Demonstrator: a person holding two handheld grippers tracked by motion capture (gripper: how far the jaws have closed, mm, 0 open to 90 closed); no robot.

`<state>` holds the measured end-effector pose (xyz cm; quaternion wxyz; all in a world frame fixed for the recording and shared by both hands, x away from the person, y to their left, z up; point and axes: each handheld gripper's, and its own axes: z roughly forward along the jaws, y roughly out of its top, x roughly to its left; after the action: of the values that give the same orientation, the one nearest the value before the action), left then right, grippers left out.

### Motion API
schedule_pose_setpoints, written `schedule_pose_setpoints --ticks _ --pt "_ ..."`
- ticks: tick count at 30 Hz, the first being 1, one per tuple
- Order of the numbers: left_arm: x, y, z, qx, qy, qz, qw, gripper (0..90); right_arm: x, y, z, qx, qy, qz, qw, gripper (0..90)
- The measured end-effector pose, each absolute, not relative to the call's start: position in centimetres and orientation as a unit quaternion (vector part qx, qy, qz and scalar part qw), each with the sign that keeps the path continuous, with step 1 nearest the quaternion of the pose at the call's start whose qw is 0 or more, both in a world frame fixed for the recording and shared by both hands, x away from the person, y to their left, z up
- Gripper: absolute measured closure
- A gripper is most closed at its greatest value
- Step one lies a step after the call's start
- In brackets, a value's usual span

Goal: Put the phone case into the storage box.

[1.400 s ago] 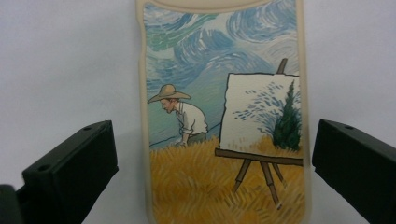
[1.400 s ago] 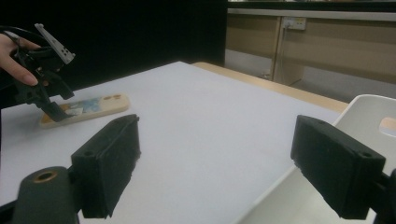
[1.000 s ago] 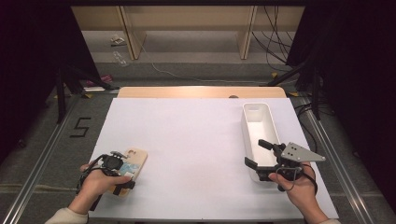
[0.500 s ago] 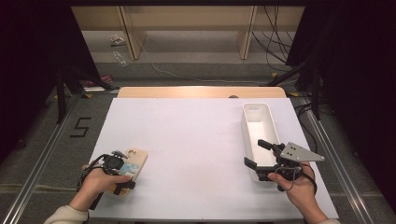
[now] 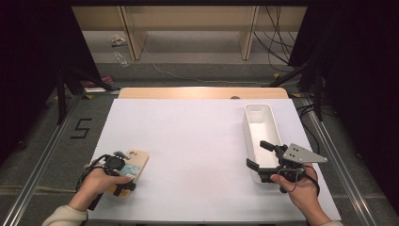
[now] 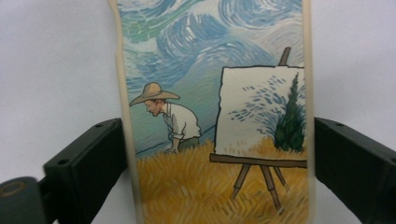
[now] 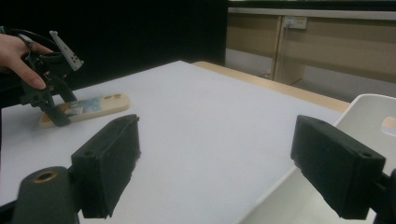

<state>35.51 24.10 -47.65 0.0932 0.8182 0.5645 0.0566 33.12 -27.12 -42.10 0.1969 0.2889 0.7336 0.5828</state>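
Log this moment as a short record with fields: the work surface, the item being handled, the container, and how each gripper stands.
surface: white table
item: phone case printed with a painter at an easel, lying flat near the table's front left corner
container: white bin, long and narrow, on the right side, inside looks empty
left gripper: jaws have just been closing, one on each side of the phone case, at its edges; firm grip cannot be told
right gripper: jaws apart, nothing between them, beside the white bin's near end

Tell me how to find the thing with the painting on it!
Start at the big white table and go to its near left corner. There a flat phone case lies between the jaws of the left tool. It shows a straw-hatted painter in a yellow field; the white bin opposite is plain.
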Motion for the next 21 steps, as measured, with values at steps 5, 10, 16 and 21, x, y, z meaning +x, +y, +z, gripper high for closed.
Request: schedule_pose_setpoints --ticks 5,10,16,21 --pt "35.48 24.05 -47.54 0.818 0.564 0.056 0.095 8.6 33.08 -27.16 -42.04 0.288 0.733 0.584 0.197 16.4" --pt "35.43 24.04 -47.52 0.815 0.569 0.056 0.097 9.6 33.08 -27.21 -42.04 0.289 0.733 0.584 0.198 16.4" --pt "35.39 24.01 -47.48 0.812 0.573 0.058 0.097 10.3 33.07 -27.19 -42.04 0.288 0.733 0.584 0.198 16.5" --pt "35.38 24.06 -47.44 0.808 0.577 0.059 0.099 10.6 33.07 -27.2 -42.03 0.288 0.733 0.584 0.198 16.4"
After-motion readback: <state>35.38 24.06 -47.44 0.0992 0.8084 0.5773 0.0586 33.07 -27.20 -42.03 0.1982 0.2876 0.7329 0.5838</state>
